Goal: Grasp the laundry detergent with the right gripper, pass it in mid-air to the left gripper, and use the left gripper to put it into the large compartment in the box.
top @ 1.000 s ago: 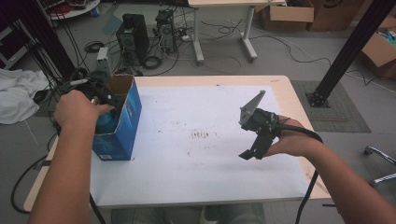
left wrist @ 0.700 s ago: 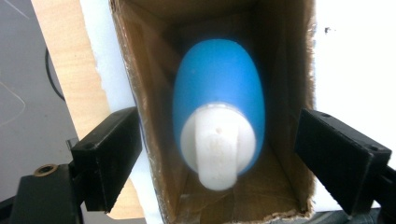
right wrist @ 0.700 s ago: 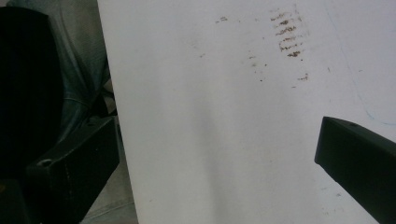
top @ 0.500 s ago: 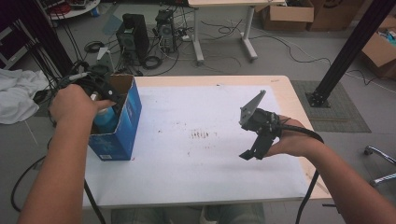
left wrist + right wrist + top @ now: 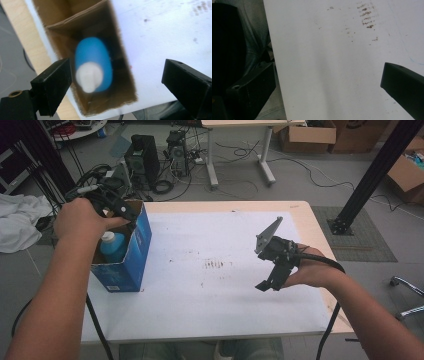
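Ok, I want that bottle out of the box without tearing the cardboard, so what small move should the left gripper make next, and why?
Probably lower the left gripper straight down over the bottle. Its jaws stand wide open above the box, and the bottle's white cap sits nearer one jaw, so shifting a little to centre the cap first should keep the jaws off the cardboard walls.

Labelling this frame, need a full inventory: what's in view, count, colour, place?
Open cardboard box with blue outer sides: 1, blue outside and brown inside, left part of table.
Blue plastic bottle with white cap: 1, blue and white, standing inside the box.
White sheet with brown smudges: 1, white, covering the tabletop.
Wooden table: 1, light wood, centre.
Cardboard boxes on floor: several, brown, far right.
White cloth: 1, floor at left.
Left gripper: 1, black, open above the box.
Right gripper: 1, black, open over the sheet.
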Demonstrator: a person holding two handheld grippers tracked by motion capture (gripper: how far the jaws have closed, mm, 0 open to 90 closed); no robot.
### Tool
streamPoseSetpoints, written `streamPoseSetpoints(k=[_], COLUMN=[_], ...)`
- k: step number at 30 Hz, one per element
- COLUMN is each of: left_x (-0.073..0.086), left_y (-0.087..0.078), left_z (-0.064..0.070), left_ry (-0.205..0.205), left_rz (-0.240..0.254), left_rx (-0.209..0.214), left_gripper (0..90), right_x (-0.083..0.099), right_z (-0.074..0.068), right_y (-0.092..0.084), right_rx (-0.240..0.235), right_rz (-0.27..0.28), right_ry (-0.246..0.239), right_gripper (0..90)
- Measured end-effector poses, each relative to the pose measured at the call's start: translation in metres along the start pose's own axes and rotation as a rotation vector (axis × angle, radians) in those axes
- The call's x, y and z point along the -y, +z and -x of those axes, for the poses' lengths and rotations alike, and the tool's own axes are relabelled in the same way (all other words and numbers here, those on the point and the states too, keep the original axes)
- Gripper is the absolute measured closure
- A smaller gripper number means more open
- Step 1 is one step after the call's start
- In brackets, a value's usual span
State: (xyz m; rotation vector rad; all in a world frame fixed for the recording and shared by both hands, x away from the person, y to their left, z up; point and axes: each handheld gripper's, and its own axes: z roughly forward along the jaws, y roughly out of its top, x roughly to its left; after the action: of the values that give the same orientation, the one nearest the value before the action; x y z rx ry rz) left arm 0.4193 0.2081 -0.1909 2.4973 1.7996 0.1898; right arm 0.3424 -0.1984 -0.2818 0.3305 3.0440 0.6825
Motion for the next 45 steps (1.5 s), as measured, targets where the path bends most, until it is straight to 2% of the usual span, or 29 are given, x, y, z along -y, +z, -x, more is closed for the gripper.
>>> streamPoseSetpoints(k=[6,12,14,15,24,30,35,37,39,44,45], left_x=[-0.003,-0.007,-0.009,-0.009,-0.014,-0.016,-0.012,-0.010,-0.010,-0.004,-0.004], left_y=[-0.013,-0.024,-0.029,-0.029,-0.034,-0.029,-0.021,-0.017,-0.013,-0.006,-0.004], left_z=[0.011,0.025,0.033,0.033,0.060,0.081,0.103,0.111,0.117,0.131,0.133], left_ry=[0.058,0.123,0.159,0.159,0.336,0.522,0.741,0.812,0.861,1.017,1.031], left_rz=[0.018,0.028,0.033,0.033,0.036,0.010,-0.035,-0.057,-0.084,-0.096,-0.099], left_rx=[0.002,0.022,0.021,0.021,0.079,0.111,0.122,0.133,0.146,0.191,0.202], left_gripper=[7.8,5.1,4.9,4.6,0.2,0.1,0.1,0.1,0.1,0.1,0.1], right_x=[-0.001,-0.002,-0.001,-0.001,-0.001,-0.004,-0.007,-0.010,-0.012,-0.016,-0.016], right_z=[0.000,-0.001,0.000,0.000,0.001,0.004,0.004,0.004,0.005,0.006,0.006], right_y=[0.000,0.000,-0.001,-0.001,-0.004,-0.008,-0.008,-0.008,-0.008,-0.006,-0.006], right_rx=[0.001,-0.001,-0.001,-0.001,0.003,0.008,0.008,0.007,0.007,0.005,0.007], right_rz=[-0.005,-0.006,-0.009,-0.009,-0.011,-0.018,-0.026,-0.033,-0.037,-0.041,-0.043], right_ry=[0.000,0.004,0.004,0.004,0.007,0.010,0.011,0.006,0.004,-0.006,-0.008], right_gripper=[0.0,0.0,0.0,0.0,0.0,0.0,0.0,0.0,0.0,0.0,0.0])
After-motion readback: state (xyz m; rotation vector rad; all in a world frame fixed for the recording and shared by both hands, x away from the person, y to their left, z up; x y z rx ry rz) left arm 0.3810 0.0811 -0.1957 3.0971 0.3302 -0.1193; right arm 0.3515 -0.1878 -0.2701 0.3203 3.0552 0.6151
